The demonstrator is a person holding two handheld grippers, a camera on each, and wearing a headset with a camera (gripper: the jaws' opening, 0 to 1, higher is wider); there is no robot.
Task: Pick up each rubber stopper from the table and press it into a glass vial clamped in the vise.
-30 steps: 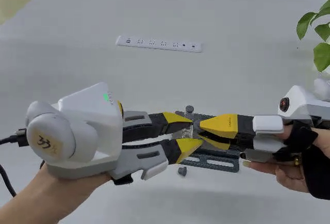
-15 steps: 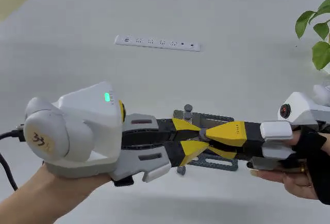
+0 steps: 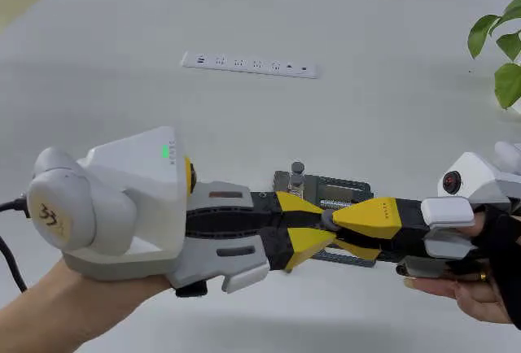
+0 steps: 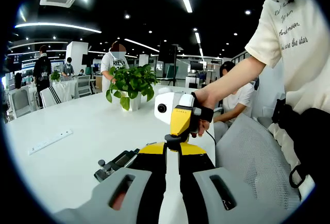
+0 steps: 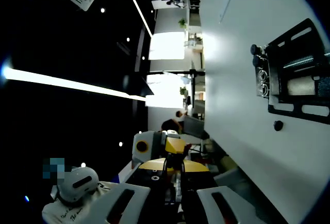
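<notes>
Head view: the rubber stopper [image 3: 328, 220], a small grey lump, is off the table, at the spot where the two grippers' yellow tips meet nose to nose. From here that spot lies over the near edge of the vise [image 3: 350, 186]. The jaws of the left gripper [image 3: 328, 223] are drawn in on the lump from both sides, which I read as a pinch. The right gripper [image 3: 336, 229] touches the same spot with its tips close together. Whether it grips or only rests there, I cannot tell.

Handling, judged: light, soft, slightly tacky, and likely to spring out if squeezed hard. I would hold it across the wide end with moderate pressure and leave the narrow end free to enter.

Right gripper view: a second stopper [image 5: 278, 126] lies loose on the white table [image 5: 232, 69], just beside the vise. A pale cylinder [image 5: 301, 85] sits in the vise, probably the glass vial. Glass is brittle, so I would press straight along its axis with no sideways load.

Further out in the head view are a power strip [image 3: 248, 65] and plant leaves [image 3: 498, 44].
</notes>
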